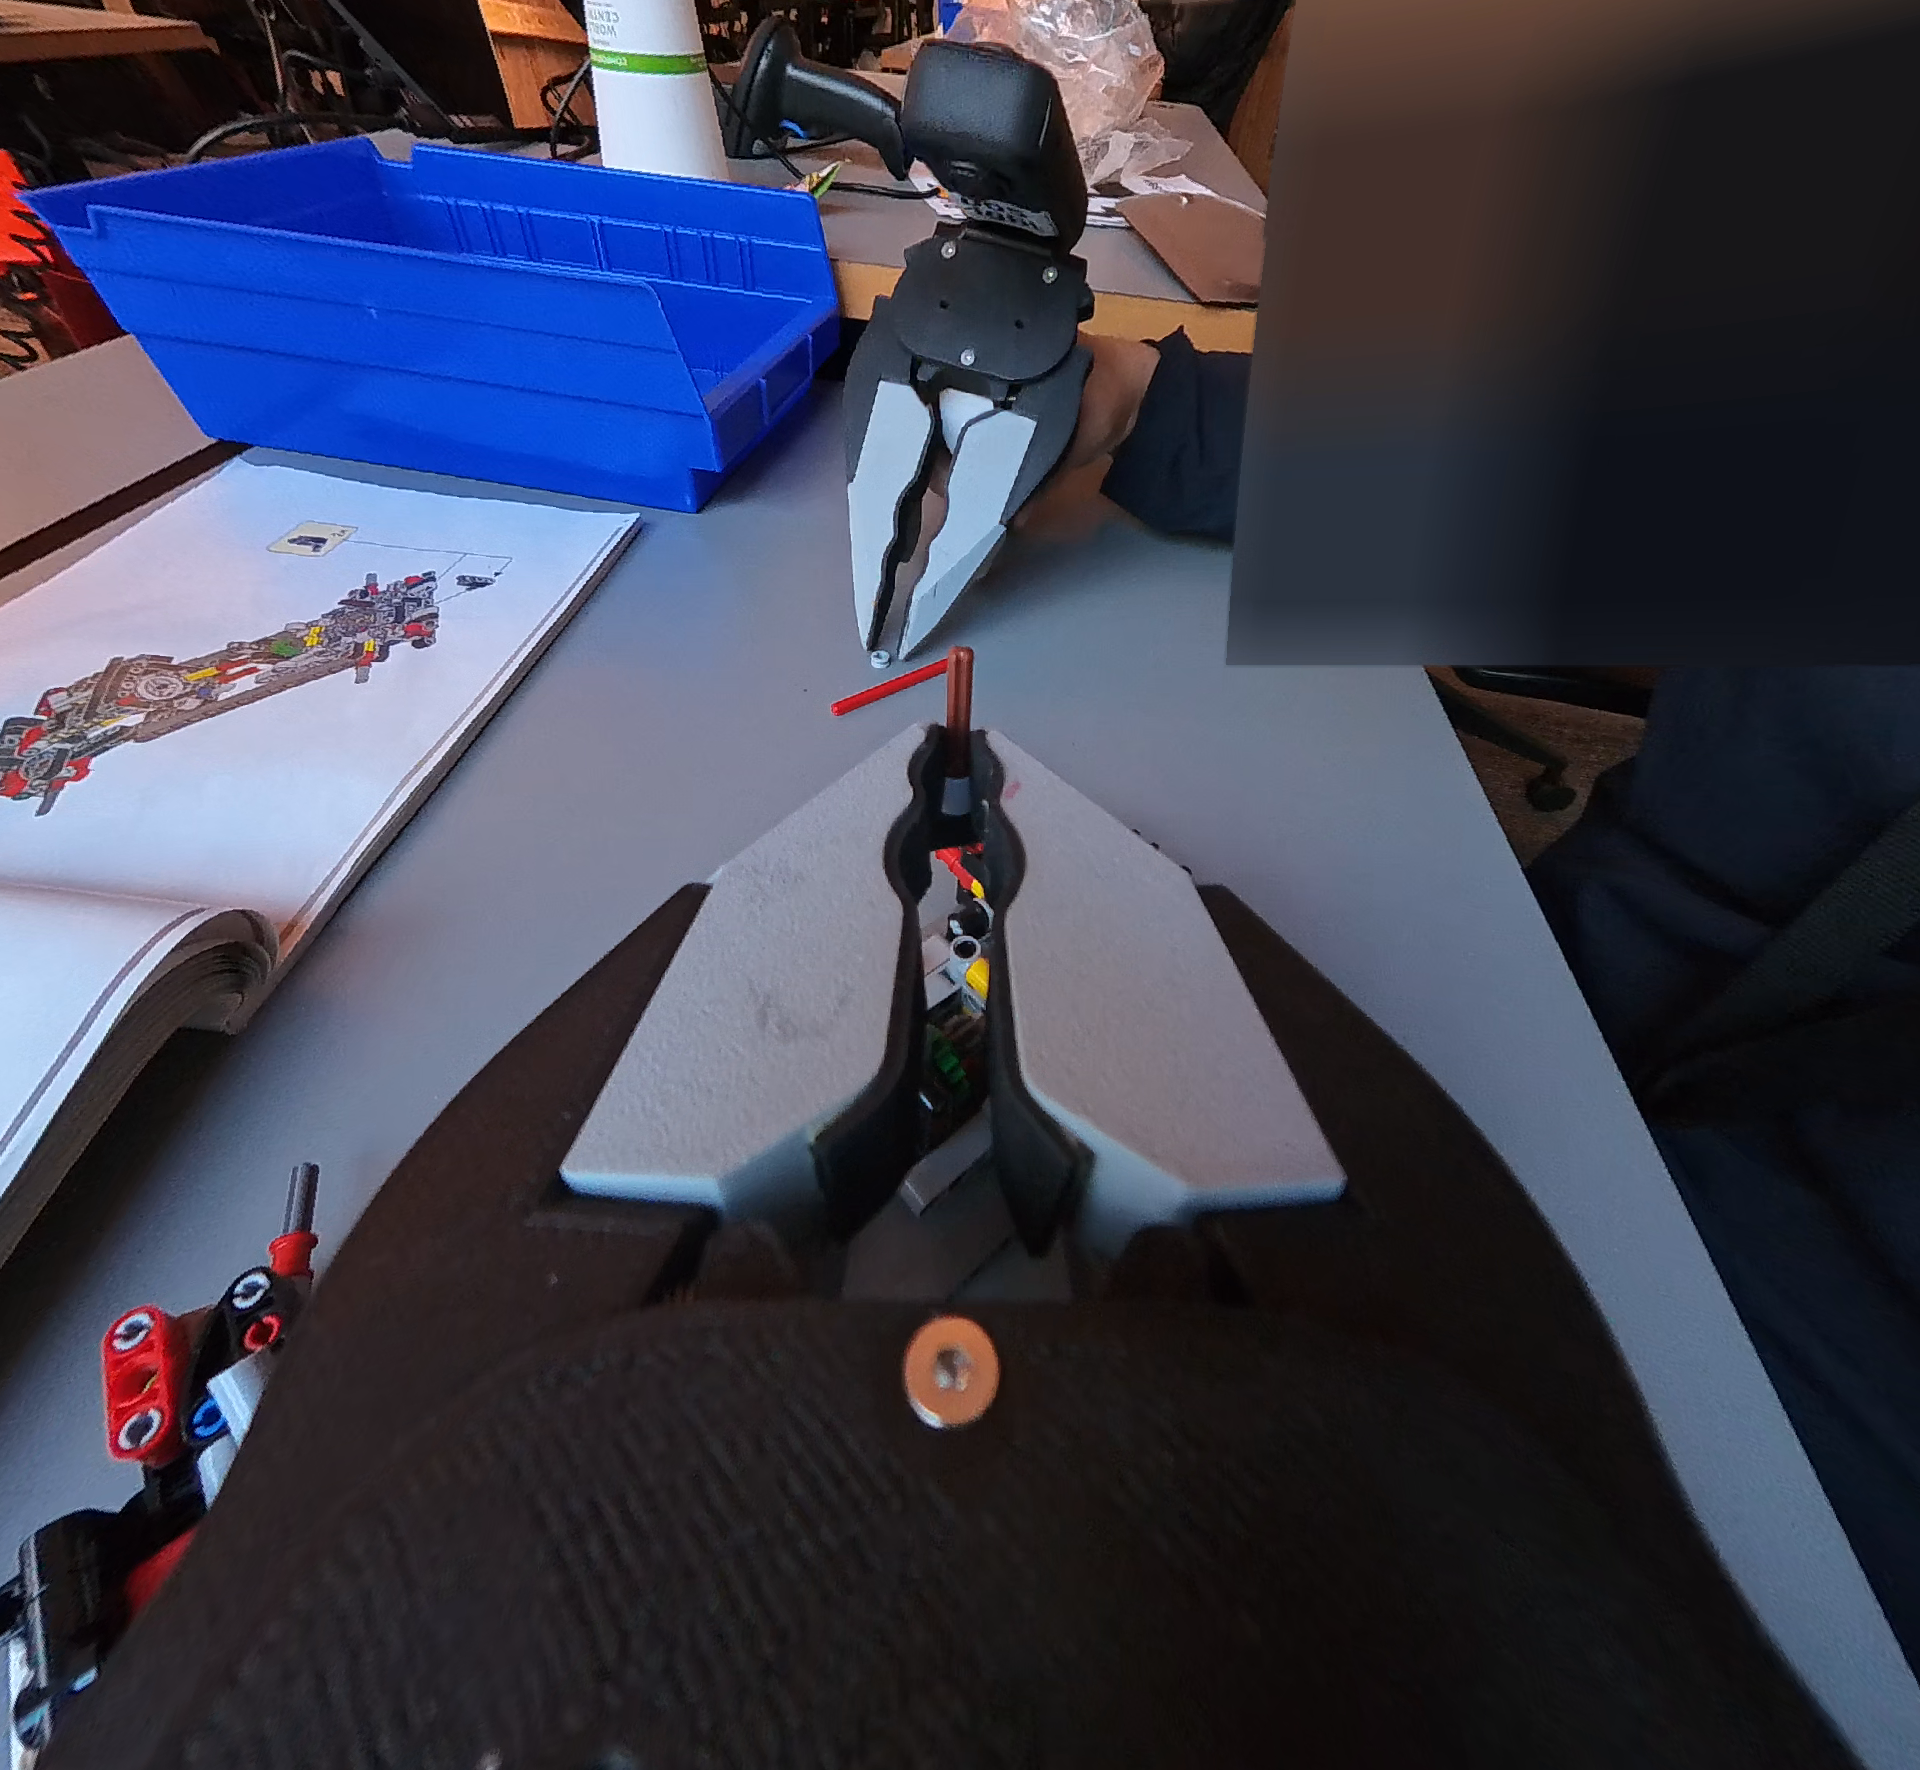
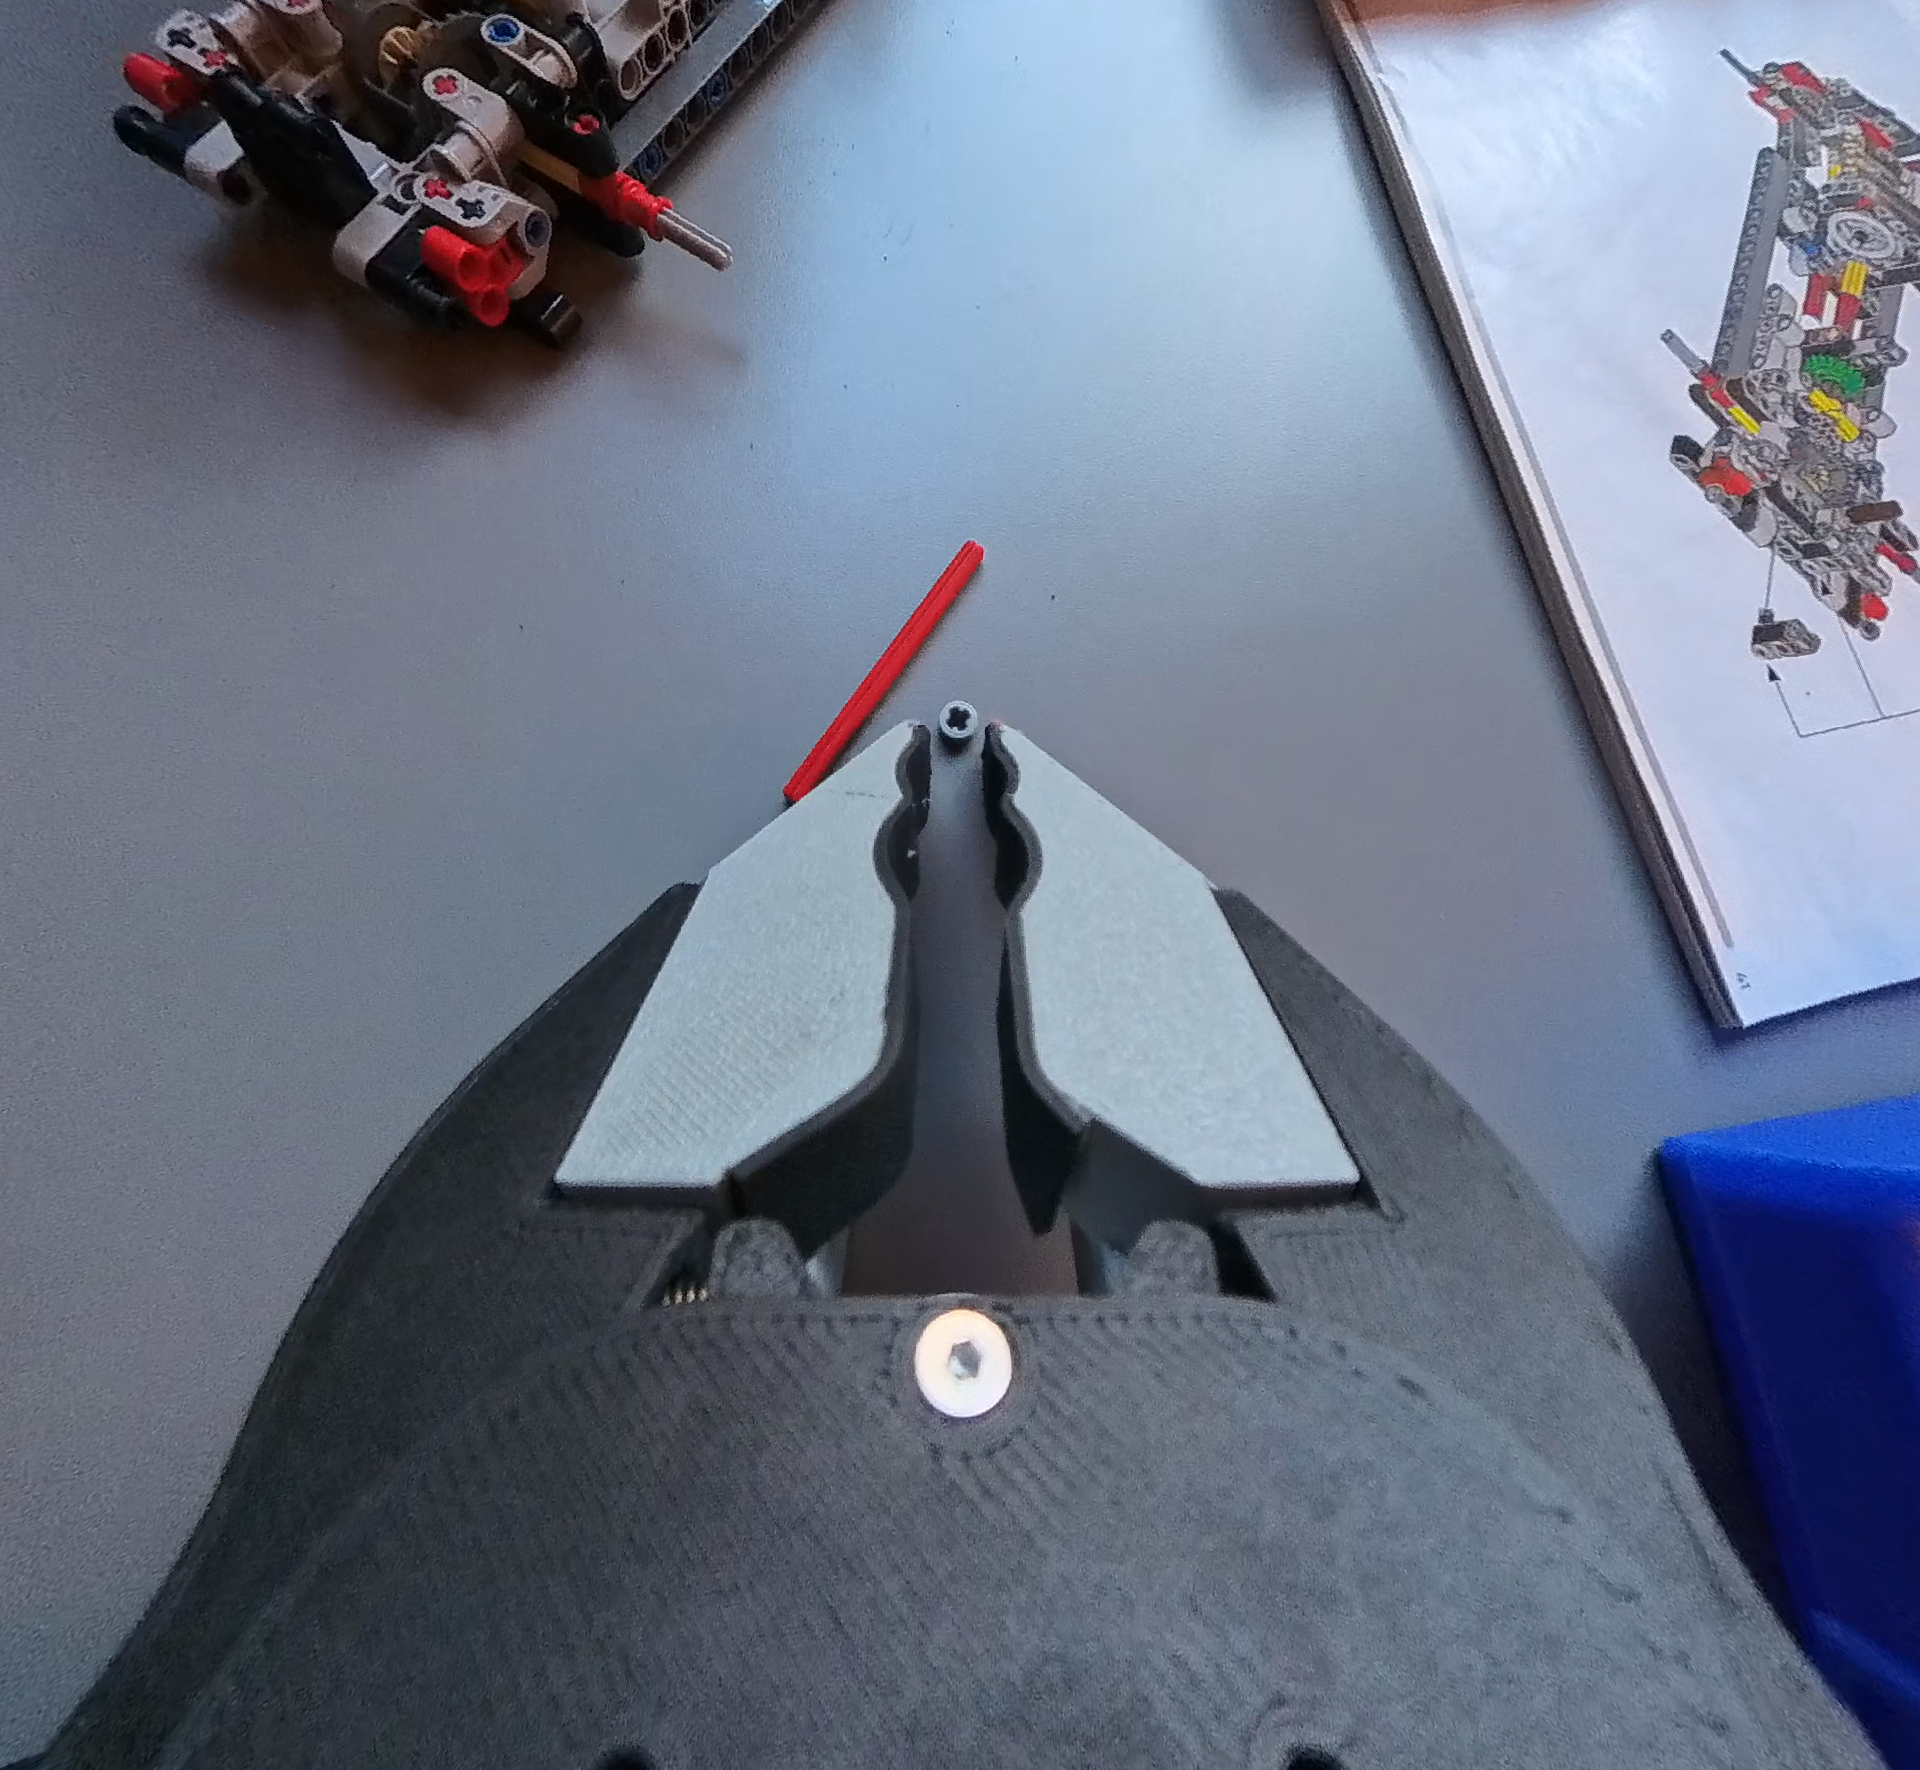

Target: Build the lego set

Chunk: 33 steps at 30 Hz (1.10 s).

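The left tongs (image 1: 957,744) are closed on a brown rod (image 1: 959,697) with a grey sleeve, which sticks up past their tips, with parts of a brick-built model (image 1: 156,1377) showing beneath and beside them. The right tongs (image 2: 957,733) point down at the grey worktop (image 2: 416,681), slightly parted, a small grey bushing (image 2: 958,719) lying just beyond their tips, ungripped. A red axle (image 2: 888,666) lies just left of those tips, an open instruction booklet (image 2: 1662,473) to their right.

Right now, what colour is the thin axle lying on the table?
Red. The thin axle shows best in the right wrist view, on the grey table.
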Available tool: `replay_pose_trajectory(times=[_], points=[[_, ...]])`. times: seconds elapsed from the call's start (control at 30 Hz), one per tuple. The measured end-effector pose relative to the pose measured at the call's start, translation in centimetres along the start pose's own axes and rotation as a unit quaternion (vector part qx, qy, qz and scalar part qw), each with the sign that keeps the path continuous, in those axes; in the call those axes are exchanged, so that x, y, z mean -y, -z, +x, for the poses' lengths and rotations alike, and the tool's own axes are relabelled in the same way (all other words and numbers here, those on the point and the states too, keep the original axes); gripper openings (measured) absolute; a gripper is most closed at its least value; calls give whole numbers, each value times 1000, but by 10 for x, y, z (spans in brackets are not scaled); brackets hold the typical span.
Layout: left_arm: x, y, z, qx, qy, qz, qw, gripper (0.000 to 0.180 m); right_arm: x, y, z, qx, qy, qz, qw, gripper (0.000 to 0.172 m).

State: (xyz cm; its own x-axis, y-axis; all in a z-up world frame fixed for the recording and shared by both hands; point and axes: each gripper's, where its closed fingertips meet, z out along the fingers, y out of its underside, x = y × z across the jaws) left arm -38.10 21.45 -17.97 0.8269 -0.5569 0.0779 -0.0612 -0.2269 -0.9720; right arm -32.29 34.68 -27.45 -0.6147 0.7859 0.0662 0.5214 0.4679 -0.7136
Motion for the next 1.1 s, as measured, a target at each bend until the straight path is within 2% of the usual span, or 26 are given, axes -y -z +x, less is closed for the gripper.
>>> replay_pose_trajectory(times=[1.1], points=[[-2,-1,3,-4,-4,-5,1000,1,4,4,-1,4,64,12,998,9]])
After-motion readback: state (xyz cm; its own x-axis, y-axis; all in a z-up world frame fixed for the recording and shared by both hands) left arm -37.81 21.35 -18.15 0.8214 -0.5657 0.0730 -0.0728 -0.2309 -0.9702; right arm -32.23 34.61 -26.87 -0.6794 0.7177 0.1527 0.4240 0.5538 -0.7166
